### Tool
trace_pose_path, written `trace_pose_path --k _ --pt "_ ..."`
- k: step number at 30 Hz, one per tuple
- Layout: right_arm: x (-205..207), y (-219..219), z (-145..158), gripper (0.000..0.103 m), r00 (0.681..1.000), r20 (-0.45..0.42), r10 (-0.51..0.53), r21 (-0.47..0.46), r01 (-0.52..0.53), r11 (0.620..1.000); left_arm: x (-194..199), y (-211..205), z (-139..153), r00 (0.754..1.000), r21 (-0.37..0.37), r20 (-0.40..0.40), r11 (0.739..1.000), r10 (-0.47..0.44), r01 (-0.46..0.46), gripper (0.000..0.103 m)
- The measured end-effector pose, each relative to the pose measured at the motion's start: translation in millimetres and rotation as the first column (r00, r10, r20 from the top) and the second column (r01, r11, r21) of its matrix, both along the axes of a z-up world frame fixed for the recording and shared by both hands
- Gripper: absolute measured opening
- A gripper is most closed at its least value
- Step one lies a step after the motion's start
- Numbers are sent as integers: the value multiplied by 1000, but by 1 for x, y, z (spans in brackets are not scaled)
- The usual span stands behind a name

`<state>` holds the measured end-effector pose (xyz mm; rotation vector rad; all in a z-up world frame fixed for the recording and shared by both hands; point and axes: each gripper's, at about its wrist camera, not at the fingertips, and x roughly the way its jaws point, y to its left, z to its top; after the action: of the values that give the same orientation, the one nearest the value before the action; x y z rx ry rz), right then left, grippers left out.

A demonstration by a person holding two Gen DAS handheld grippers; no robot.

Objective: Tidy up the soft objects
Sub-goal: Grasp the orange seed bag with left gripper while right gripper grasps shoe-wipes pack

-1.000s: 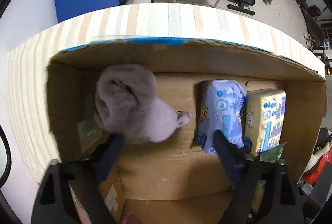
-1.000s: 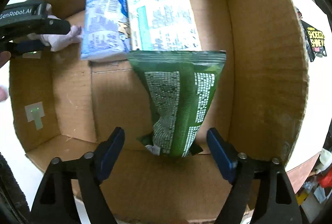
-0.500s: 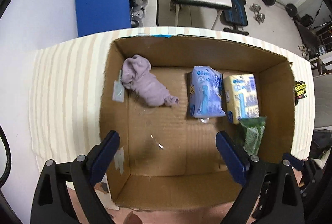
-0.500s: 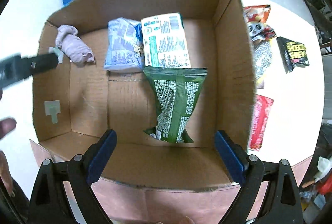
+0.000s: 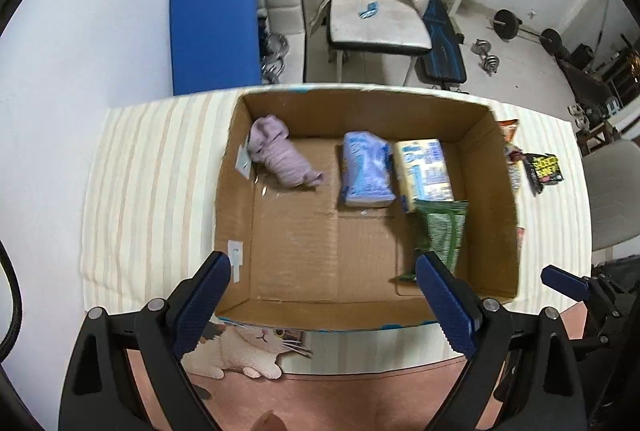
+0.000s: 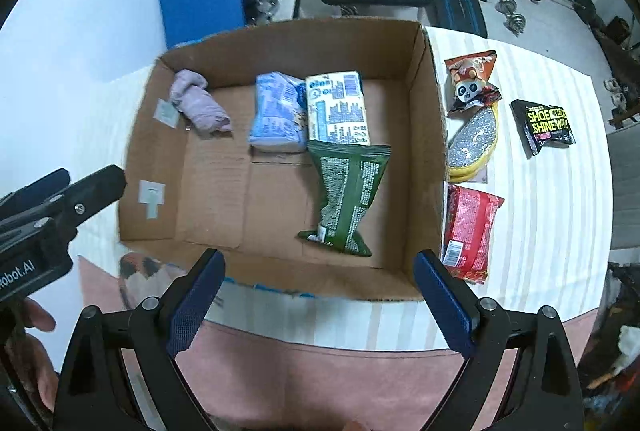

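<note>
- Both grippers had pulled back and up from the cardboard box (image 5: 496, 191) since a second ago, when the left one was down by the purple cloth and the right one hung over the green packet; now the whole box showed in both views.
- Left gripper (image 5: 322, 299) hovered over the near wall of the box, jaws spread wide and holding nothing; in the right wrist view it showed at the left edge, outside the box.
- Rolled purple cloth (image 5: 280, 159) lay in the far left corner of the box floor, close to the left wall and a taped label there.
- Blue tissue pack (image 5: 366, 171) lay near the middle of the far side, well apart from the cloth.
- Yellow tissue pack (image 5: 424, 173) lay just beside the blue one, on its right, the two touching along their long sides.
- Green snack packet (image 6: 348, 195) lay on the box floor with its far end against the near end of the yellow pack, its length running toward the near wall.
- Right gripper (image 6: 318, 307) hung over the near wall of the box, jaws wide apart and empty.
- Outside the right wall, on the striped tablecloth (image 6: 552, 215), lay a panda snack bag (image 6: 472, 81), a silver and yellow packet (image 6: 476, 143) and a red packet (image 6: 470, 231), in a row from far to near.
- Black shoe-shine packet (image 6: 546, 125) lay farther right, apart from the others.
</note>
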<state>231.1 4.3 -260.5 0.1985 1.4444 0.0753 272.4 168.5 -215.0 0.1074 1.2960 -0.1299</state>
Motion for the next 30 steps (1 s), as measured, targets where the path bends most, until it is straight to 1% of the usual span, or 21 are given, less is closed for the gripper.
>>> trace_pose_path --k 3,5,6,9,12,13,15,16,17,18,20,21,22,23,25,27,30 --pt "-8 -18 13 97 999 28 -18 52 16 999 -1 -37 19 996 58 56 996 -65 62 95" --pt "-13 -40 20 97 998 37 -57 77 54 996 3 -62 26 993 65 67 994 -96 92 95" --pt "-15 -53 23 97 996 39 -79 90 76 993 7 -77 28 992 51 61 993 -111 108 95" --pt "-17 -102 26 97 986 27 -162 114 158 981 24 -128 31 987 -33 24 987 -159 159 95" --pt "-16 -163 23 97 965 8 -264 113 261 959 48 -185 22 977 -105 -26 972 -213 209 95" --pt "-15 -182 19 97 955 -2 -296 114 295 949 58 -205 16 971 -133 -47 965 -233 225 95" --pt "-10 -222 10 97 933 -27 -359 121 359 925 78 -239 0 965 -135 -89 963 -248 235 95" --pt "-6 -245 4 97 918 -42 -394 120 396 910 90 -256 -11 958 -148 -119 959 -262 243 94" --pt "-2 -261 -2 97 907 -54 -418 116 422 899 102 -273 -25 953 -136 -155 961 -260 241 92" --pt "4 -282 -11 97 891 -74 -449 119 455 883 111 -285 -35 950 -119 -177 964 -257 238 87" --pt "14 -313 -29 97 863 -114 -493 126 504 854 132 -309 -63 939 -92 -233 967 -252 237 83" --pt "22 -332 -41 97 842 -141 -520 134 537 833 144 -321 -80 933 -66 -264 970 -243 234 78" --pt "28 -344 -51 97 827 -159 -539 135 559 818 150 -328 -91 929 -54 -284 971 -239 233 73" --pt "35 -357 -63 97 807 -183 -561 143 587 797 155 -334 -104 923 -38 -307 972 -232 232 71" --pt "48 -372 -84 97 779 -219 -588 160 623 766 167 -349 -129 910 -4 -348 971 -225 238 67" --pt "60 -382 -104 97 748 -257 -612 170 658 733 178 -359 -153 898 28 -384 970 -213 242 63" --pt "76 -391 -136 96 703 -311 -639 172 703 690 185 -362 -181 879 28 -436 973 -194 229 63"
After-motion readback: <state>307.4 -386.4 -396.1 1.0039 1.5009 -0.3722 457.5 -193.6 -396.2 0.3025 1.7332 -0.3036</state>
